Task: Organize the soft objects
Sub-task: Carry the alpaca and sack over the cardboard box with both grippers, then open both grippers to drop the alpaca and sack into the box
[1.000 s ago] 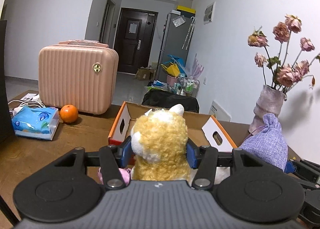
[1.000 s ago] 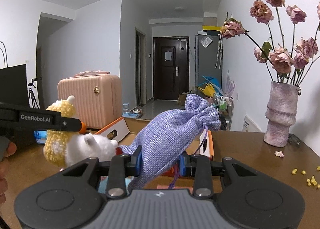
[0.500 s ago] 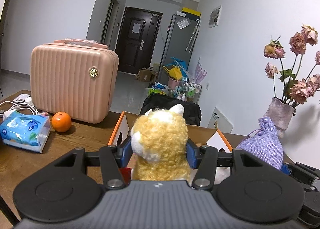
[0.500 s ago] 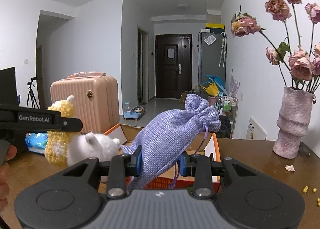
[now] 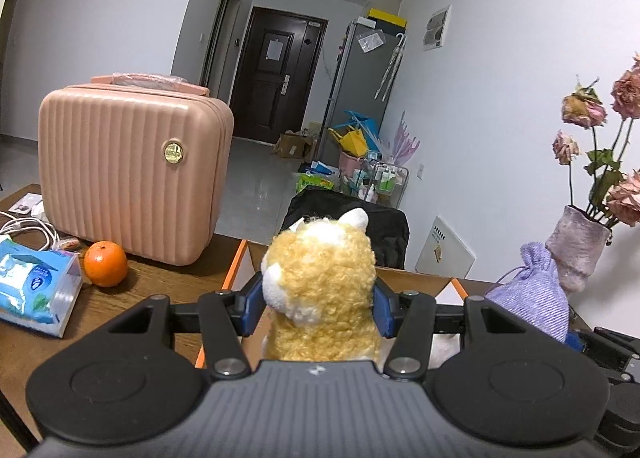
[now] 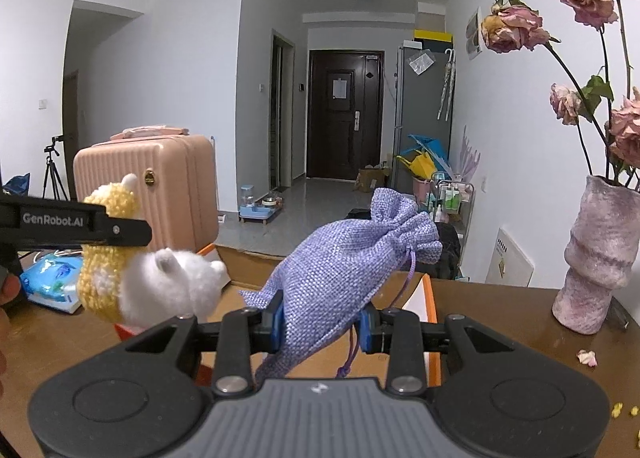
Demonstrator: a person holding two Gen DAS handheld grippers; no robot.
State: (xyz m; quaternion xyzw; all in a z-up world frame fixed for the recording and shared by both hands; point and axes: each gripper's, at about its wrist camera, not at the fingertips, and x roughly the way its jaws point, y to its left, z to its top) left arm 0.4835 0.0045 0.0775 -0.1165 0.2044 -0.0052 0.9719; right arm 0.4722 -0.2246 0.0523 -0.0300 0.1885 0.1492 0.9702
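Observation:
My left gripper (image 5: 318, 308) is shut on a yellow and white plush toy (image 5: 322, 290) and holds it above the near edge of an open orange cardboard box (image 5: 408, 278). The toy also shows in the right wrist view (image 6: 152, 282), clamped by the left gripper's finger (image 6: 100, 226). My right gripper (image 6: 322, 324) is shut on a purple burlap drawstring pouch (image 6: 352, 258), held above the same box (image 6: 430, 298). The pouch shows at the right of the left wrist view (image 5: 538, 294).
A pink suitcase (image 5: 132, 166), an orange (image 5: 105, 263) and a blue tissue pack (image 5: 34, 286) sit on the brown table (image 5: 36, 346) to the left. A vase of dried roses (image 6: 596, 254) stands at the right, with petals scattered near it.
Both grippers have risen with their loads. The box has dropped lower in both views and the suitcase sits further left.

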